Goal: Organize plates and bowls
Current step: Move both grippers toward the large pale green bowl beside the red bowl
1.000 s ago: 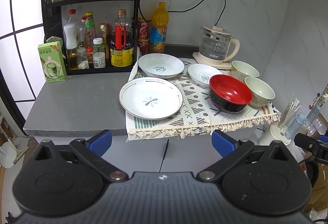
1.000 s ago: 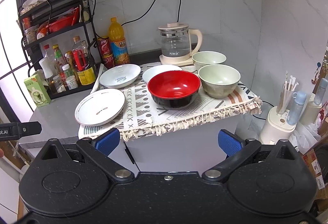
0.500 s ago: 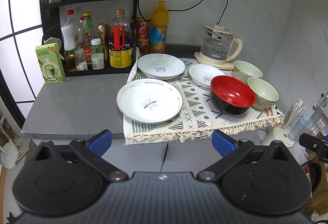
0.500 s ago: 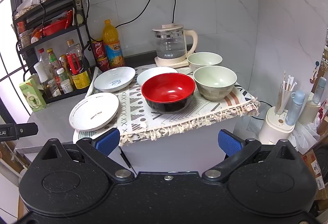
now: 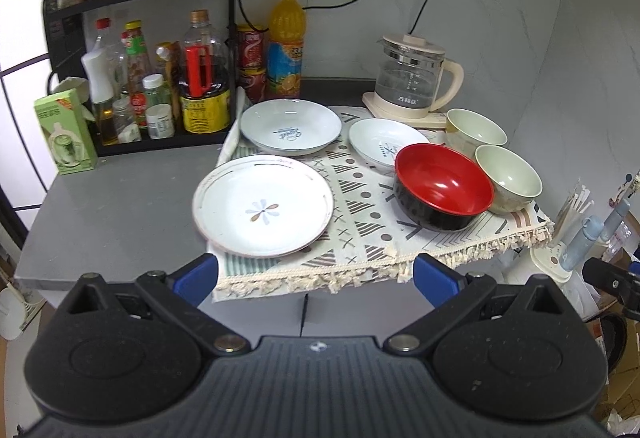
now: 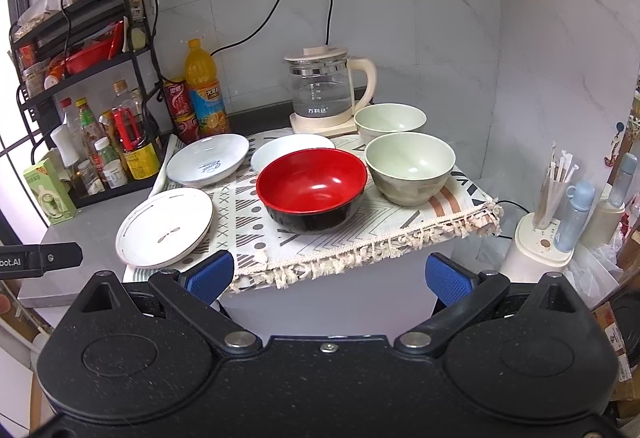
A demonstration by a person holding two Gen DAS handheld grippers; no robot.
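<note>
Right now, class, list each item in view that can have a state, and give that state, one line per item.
Left hand-held gripper: open, holding nothing.
Right hand-held gripper: open, holding nothing.
Red bowl: upright, empty.
Near green bowl: upright, empty.
Far green bowl: upright, empty.
Flower plate: flat, empty, unstacked.
Kettle: lid on, seated on its base.

Three white plates [image 5: 264, 211], three bowls [image 5: 442, 191] upright on cloth.

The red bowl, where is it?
The red bowl sits on the patterned cloth near its front edge, between the flower plate and a pale green bowl.
</note>
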